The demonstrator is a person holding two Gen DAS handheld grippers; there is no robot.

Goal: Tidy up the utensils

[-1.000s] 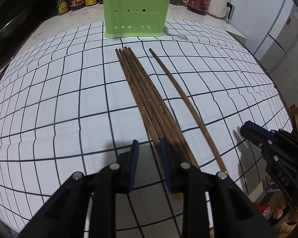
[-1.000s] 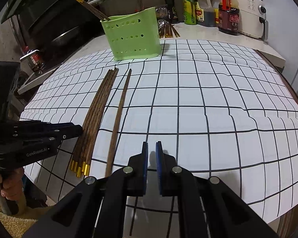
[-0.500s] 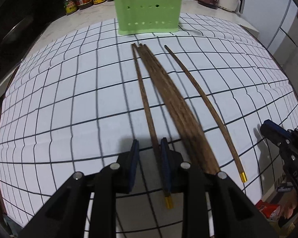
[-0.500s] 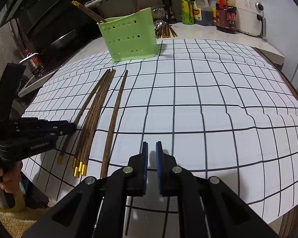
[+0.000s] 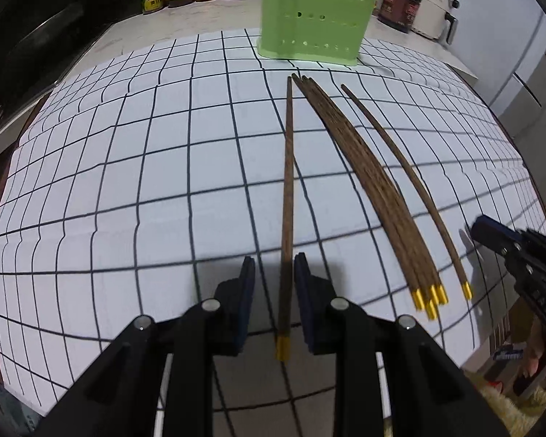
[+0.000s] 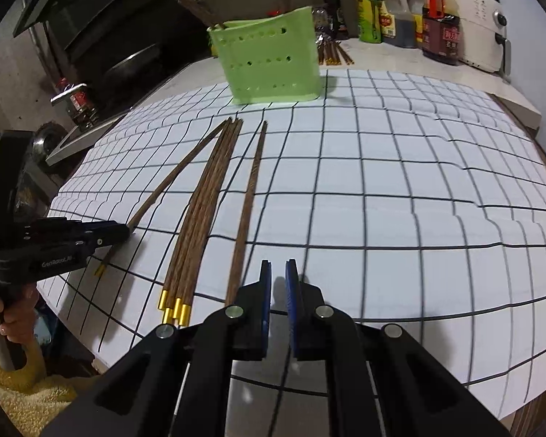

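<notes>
Left wrist: lone chopstick (image 5: 287,196) between left tongs (image 5: 274,284), uncontacted.

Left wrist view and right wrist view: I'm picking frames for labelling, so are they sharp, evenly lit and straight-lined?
Left wrist view: fisheye bends the grid mat lines and even the bundle of chopsticks; the fingers are slightly soft; a shadow sits under them. Right wrist view: same bowing; the mat is bright, the stove side dark; the green holder is clear.

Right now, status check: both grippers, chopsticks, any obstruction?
Left gripper straddles one gold-tipped wooden chopstick, no visible pinch. Right gripper shut, empty. Chopstick bundle flat on grid mat. Green perforated holder unobstructed.
</notes>
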